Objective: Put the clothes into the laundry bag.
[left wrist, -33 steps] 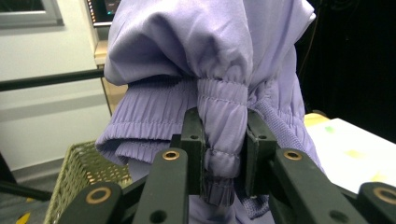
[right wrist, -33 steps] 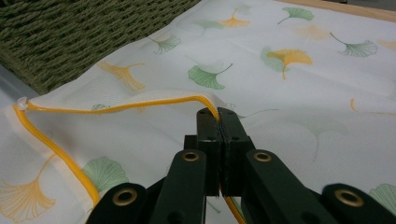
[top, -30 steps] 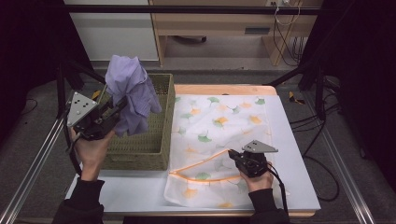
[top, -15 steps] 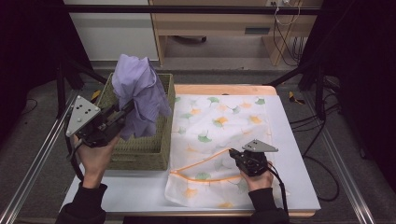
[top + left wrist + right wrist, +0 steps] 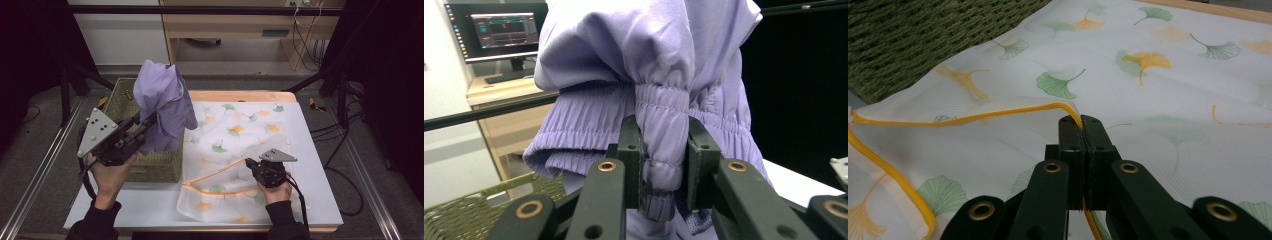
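Observation:
A lilac garment [image 5: 162, 107] hangs in the air over the green woven basket [image 5: 150, 167], and my left gripper [image 5: 152, 120] is shut on it. In the left gripper view the jaws pinch its gathered elastic cuff [image 5: 662, 130], my left gripper [image 5: 664, 150] pointing up and right. A white mesh laundry bag [image 5: 240, 132] printed with ginkgo leaves lies flat on the table. My right gripper [image 5: 248, 164] is shut on the bag's orange-trimmed opening edge [image 5: 998, 116], holding that flap raised; the right gripper [image 5: 1081, 122] shows its jaws pressed together on the trim.
The basket stands at the table's left, beside the bag. The white tabletop [image 5: 320, 170] ends in a wooden edge at the back. A wooden desk [image 5: 235, 22] and cables lie beyond; a monitor [image 5: 499, 32] appears in the left gripper view.
My left gripper has carried the lilac garment to the right and slightly up, toward the bag. The right gripper and the bag edge have stayed in place.

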The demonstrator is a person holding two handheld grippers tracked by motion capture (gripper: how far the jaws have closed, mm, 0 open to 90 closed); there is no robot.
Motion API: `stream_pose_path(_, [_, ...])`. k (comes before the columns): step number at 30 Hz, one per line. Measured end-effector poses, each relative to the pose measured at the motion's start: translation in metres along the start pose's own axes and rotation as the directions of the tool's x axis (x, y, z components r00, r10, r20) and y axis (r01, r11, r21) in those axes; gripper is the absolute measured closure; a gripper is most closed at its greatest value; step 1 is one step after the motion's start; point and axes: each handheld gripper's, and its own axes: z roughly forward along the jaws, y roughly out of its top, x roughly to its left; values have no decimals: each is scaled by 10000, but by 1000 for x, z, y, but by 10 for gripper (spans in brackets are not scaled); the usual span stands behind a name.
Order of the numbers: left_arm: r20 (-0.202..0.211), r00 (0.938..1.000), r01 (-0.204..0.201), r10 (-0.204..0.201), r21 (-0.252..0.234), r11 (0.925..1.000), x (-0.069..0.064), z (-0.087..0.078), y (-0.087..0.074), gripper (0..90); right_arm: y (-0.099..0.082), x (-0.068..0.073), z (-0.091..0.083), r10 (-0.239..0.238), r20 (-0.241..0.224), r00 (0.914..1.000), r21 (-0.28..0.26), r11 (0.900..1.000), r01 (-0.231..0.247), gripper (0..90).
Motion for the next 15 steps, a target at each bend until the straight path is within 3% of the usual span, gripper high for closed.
stream_pose_path(15, [1240,9922,51,-97,368,9993,-35,9,-13,725,0,-7,9,90,180,9998,137,9999,-92,888])
